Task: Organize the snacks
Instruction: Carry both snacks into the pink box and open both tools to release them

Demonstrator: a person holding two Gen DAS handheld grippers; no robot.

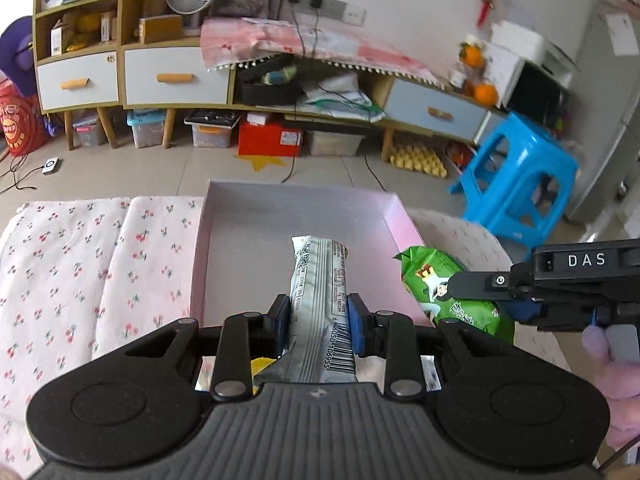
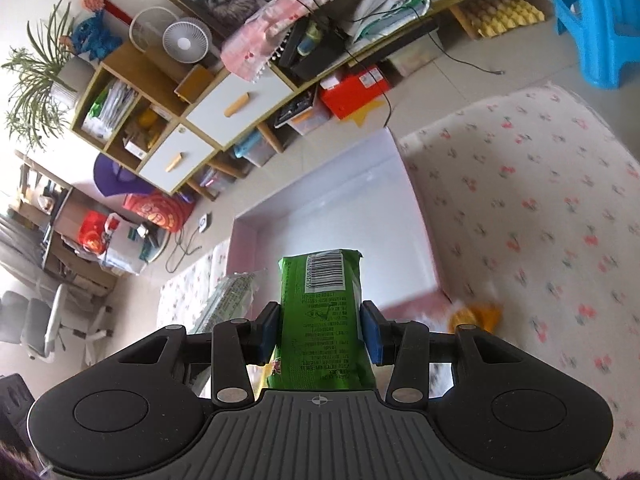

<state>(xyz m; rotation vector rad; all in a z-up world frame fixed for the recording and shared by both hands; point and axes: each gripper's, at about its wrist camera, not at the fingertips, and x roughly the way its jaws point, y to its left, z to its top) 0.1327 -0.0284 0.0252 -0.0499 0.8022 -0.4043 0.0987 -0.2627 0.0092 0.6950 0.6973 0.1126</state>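
My left gripper is shut on a long silver-grey snack packet, which points over the near part of the pink box. The box's inside looks bare. My right gripper is shut on a green snack packet, barcode side up, held above the box. In the left wrist view the right gripper comes in from the right with the green packet at the box's right rim. The silver packet shows left of the green one in the right wrist view.
The box sits on a cloth printed with cherries. An orange-yellow packet lies on the cloth right of the box. Beyond are a tiled floor, a blue plastic stool and a low wooden cabinet with storage boxes under it.
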